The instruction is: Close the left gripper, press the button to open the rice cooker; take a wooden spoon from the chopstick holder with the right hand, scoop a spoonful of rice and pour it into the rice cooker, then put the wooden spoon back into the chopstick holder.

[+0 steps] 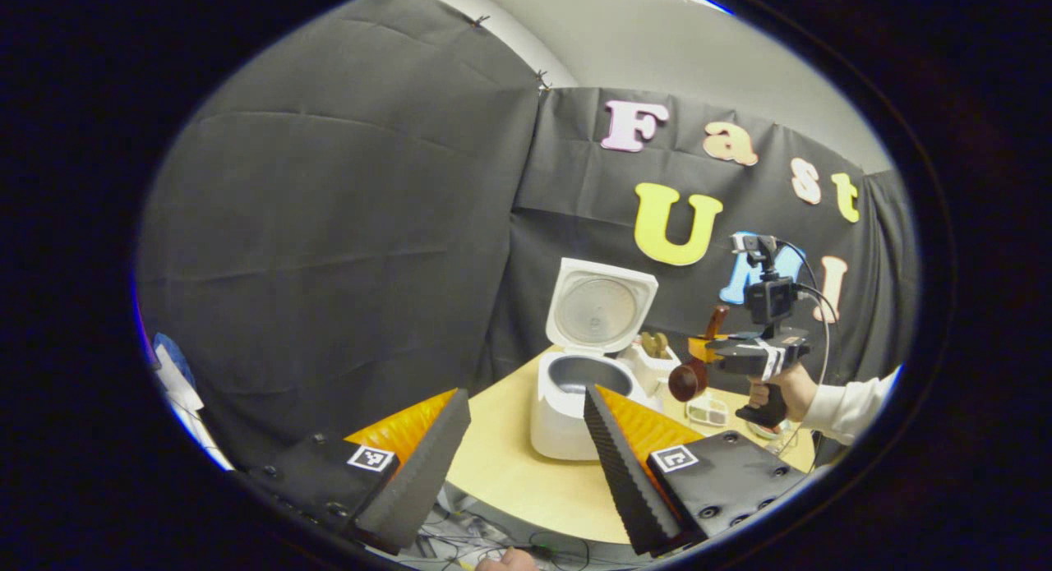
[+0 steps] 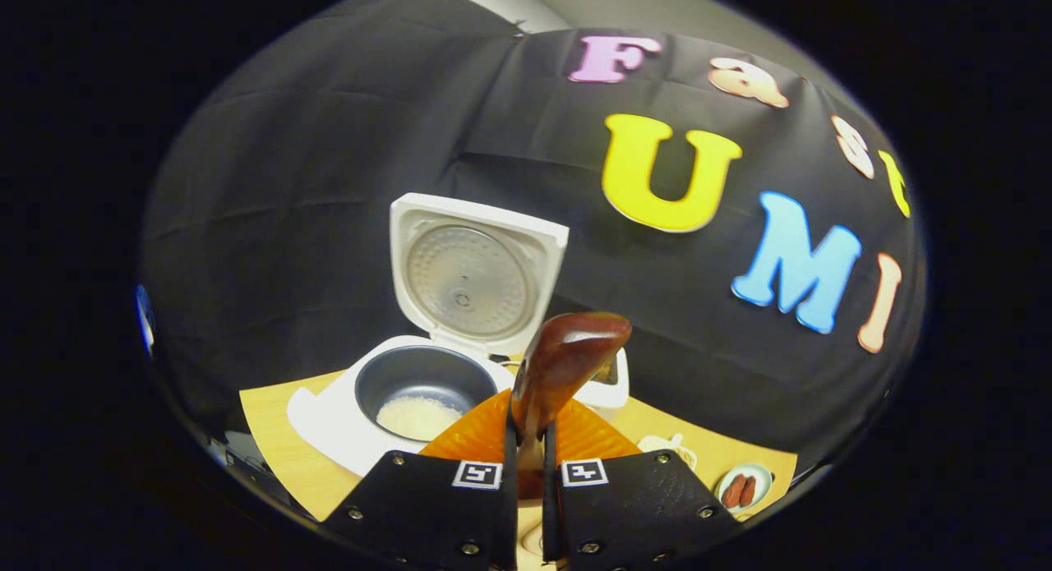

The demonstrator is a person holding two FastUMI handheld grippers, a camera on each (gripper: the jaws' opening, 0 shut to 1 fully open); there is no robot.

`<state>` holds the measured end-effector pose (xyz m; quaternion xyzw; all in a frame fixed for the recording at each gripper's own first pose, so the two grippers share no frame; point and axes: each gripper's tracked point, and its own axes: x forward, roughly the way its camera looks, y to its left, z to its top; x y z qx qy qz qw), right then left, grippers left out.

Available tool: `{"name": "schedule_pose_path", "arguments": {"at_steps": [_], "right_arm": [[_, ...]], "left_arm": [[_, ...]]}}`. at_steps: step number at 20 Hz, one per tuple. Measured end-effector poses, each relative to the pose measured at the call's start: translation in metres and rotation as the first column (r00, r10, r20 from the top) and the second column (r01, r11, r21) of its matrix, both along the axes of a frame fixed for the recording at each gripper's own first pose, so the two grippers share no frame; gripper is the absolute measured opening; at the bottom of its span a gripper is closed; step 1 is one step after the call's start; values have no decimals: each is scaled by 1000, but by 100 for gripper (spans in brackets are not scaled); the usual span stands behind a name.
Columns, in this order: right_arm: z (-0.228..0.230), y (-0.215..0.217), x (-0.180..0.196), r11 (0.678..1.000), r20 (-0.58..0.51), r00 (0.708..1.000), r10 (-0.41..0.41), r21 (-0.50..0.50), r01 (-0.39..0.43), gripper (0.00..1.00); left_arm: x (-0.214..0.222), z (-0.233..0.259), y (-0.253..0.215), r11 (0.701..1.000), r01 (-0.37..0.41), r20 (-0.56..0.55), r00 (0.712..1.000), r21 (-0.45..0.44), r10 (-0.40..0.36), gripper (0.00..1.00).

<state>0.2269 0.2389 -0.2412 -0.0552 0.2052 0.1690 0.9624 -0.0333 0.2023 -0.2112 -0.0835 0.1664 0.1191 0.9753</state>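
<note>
Your left gripper sits nearest its camera, jaws wide apart and gripping nothing, hovering over the near edge of the surface. Beyond it stands the rice cooker, lid upright and open, inner pot exposed.

Your right gripper has its jaws nearly together, clamped on the handle of the wooden spoon; the bowl of the spoon rises ahead of the fingers, its glossy back toward the camera, so you cannot tell whether it carries anything. In the right gripper view the rice cooker lies just left of the spoon, with a patch of rice at the bottom of the pot.

From the left gripper view, your right gripper hangs in the air to the right of the cooker, held by a hand in a white sleeve, spoon bowl pointing toward the cooker. Chopstick holder stands just beside the cooker. A small dish with reddish pieces sits at the right of the surface.
</note>
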Motion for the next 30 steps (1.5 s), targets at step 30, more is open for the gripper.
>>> {"name": "schedule_pose_path", "arguments": {"at_steps": [30], "right_arm": [[-174,-425,-57,810,-345,828,-442,243,533,12]], "left_arm": [[56,-32,-264,988,138,-189,974,76,-121,94]]}}
